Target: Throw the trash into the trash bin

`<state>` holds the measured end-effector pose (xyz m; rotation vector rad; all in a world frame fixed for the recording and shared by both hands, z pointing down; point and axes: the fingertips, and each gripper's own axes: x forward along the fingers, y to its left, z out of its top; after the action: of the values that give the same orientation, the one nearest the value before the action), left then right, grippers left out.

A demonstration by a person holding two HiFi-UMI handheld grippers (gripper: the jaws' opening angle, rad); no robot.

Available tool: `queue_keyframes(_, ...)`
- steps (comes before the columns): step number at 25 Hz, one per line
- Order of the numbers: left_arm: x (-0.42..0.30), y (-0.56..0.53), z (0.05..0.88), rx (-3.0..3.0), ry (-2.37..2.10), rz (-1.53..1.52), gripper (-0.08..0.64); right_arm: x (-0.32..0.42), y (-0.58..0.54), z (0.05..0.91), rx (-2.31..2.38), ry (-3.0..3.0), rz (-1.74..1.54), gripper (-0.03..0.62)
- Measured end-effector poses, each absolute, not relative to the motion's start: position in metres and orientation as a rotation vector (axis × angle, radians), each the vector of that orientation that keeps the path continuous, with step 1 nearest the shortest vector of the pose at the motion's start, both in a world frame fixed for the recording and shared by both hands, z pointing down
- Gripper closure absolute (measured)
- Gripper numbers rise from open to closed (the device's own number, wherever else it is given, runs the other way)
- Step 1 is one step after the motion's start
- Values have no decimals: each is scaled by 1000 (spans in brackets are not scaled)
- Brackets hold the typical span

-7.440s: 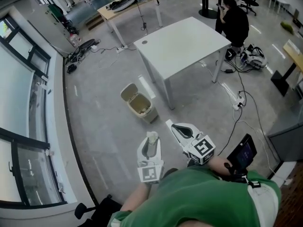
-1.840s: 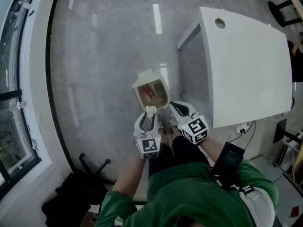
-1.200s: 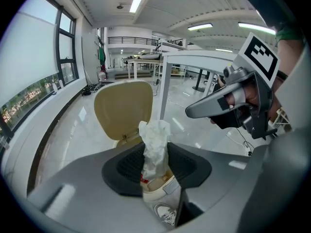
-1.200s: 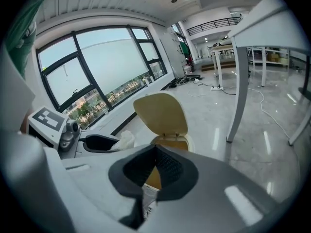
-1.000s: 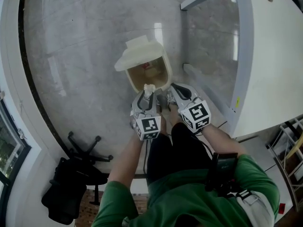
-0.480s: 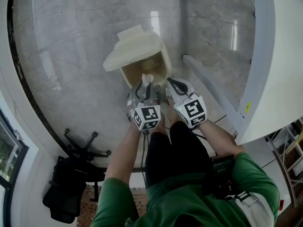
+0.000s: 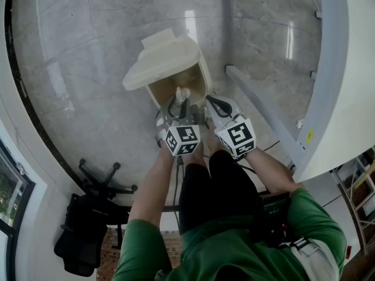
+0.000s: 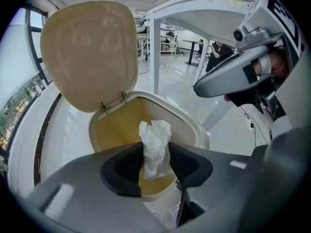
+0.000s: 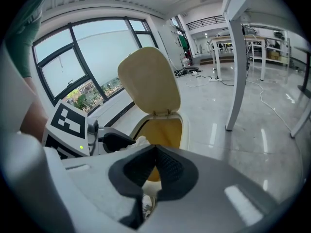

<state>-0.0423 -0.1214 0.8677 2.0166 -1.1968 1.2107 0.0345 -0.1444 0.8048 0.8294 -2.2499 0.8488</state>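
A cream pedal trash bin [image 7: 203,79] stands on the floor with its lid [image 7: 159,61] swung up. My left gripper [image 7: 179,102] hangs over the bin's mouth [image 8: 193,125], pointing steeply down. A crumpled white paper wad [image 8: 155,147] stands between its pads and touches both. The jaws have just been opening a little, with the wad still between them. My right gripper [image 7: 207,102] is beside it at the bin's near right rim. In the right gripper view [image 9: 155,150] its tips meet with nothing between them. That view also shows the bin [image 9: 167,130] and the left gripper [image 9: 116,141].
A white table [image 7: 345,69] rises on the right, its lower bar [image 7: 263,113] close to the bin. A black chair base [image 7: 99,183] and a dark chair [image 7: 82,239] sit at the lower left. A window ledge [image 7: 12,127] curves along the left.
Both grippers have sunk toward the bin. The left one has carried the paper wad from the near rim to over the opening. The right gripper stays beside it.
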Motion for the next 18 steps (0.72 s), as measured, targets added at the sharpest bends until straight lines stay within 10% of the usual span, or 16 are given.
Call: queue_keyframes(18,-44,-121,866,2007,-1205,1198,341,34,-147,804,830,-2258,856,589)
